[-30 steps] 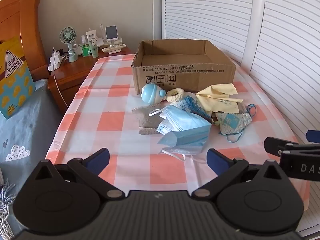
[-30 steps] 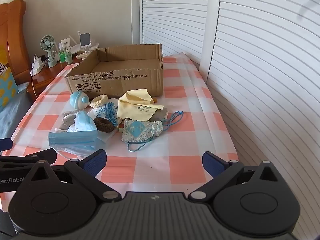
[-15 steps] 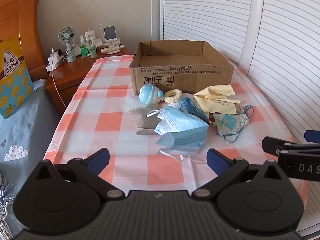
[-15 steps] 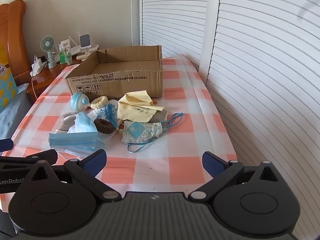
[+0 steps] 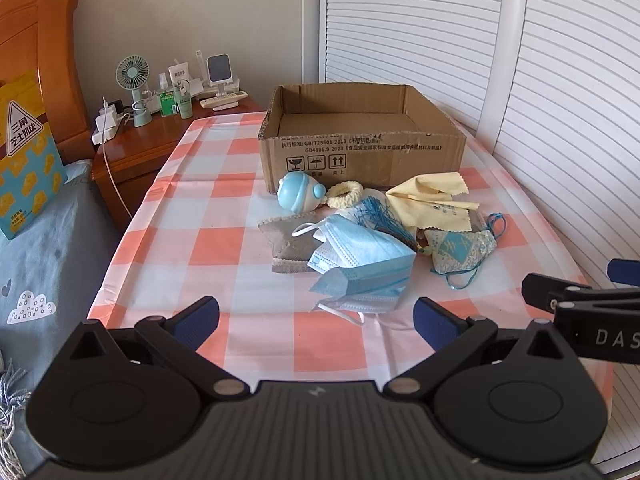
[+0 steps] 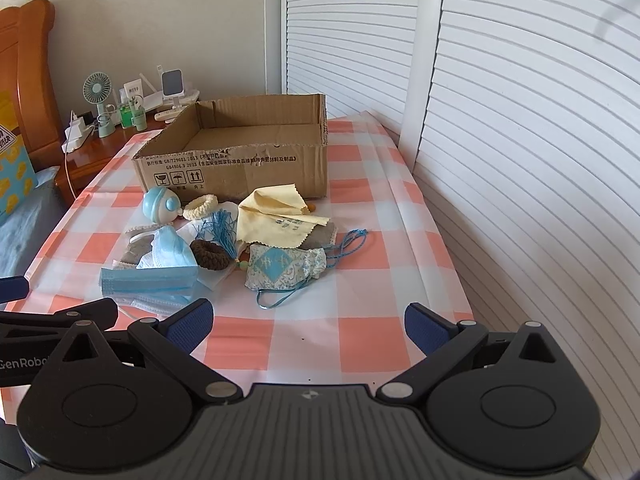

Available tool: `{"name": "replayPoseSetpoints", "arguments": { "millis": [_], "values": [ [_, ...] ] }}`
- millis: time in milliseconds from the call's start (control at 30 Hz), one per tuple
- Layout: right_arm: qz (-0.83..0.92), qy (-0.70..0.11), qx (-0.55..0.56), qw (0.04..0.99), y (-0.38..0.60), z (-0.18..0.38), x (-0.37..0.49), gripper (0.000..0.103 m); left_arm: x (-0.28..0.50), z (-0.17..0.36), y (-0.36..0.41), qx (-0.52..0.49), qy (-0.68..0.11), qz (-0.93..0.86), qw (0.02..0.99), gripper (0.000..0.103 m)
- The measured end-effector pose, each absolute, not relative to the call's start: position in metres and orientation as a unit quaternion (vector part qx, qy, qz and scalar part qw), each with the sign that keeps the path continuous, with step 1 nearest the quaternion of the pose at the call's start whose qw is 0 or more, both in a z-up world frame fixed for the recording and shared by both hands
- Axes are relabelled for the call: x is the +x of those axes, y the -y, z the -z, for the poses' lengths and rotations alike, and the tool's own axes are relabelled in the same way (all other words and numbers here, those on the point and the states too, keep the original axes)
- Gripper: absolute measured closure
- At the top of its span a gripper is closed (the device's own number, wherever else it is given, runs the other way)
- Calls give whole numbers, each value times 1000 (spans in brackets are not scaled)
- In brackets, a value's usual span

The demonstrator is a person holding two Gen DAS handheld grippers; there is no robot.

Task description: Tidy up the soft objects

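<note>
Hovering wide open, nothing gripped

Left gripper (image 5: 316, 316) and right gripper (image 6: 308, 318) both spread, empty, short of pile. Face masks (image 5: 364, 268) nearest, tangled with tassel (image 6: 222, 232) and pouch (image 6: 286, 266) cords; risks dragging neighbours. Cardboard box (image 5: 360, 152) behind, empty.

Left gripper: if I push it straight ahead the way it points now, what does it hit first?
Most likely the stack of blue face masks, which lies dead ahead of the open left gripper at the near edge of the pile. The cardboard box sits farther along that line. Height above the table is hard to judge.
</note>
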State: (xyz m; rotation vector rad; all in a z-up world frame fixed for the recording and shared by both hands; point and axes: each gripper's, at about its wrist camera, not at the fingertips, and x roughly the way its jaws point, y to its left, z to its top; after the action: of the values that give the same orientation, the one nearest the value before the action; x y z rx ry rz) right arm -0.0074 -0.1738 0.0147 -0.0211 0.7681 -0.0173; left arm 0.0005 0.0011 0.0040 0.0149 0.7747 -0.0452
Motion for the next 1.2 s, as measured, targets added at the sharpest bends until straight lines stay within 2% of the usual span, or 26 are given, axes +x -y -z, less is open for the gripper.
{"name": "replayPoseSetpoints", "arguments": {
  "millis": [1200],
  "values": [
    [8, -372, -12, 928, 173, -18, -8, 0, 0, -7, -4, 9, -375, 21, 927, 1]
  ]
}}
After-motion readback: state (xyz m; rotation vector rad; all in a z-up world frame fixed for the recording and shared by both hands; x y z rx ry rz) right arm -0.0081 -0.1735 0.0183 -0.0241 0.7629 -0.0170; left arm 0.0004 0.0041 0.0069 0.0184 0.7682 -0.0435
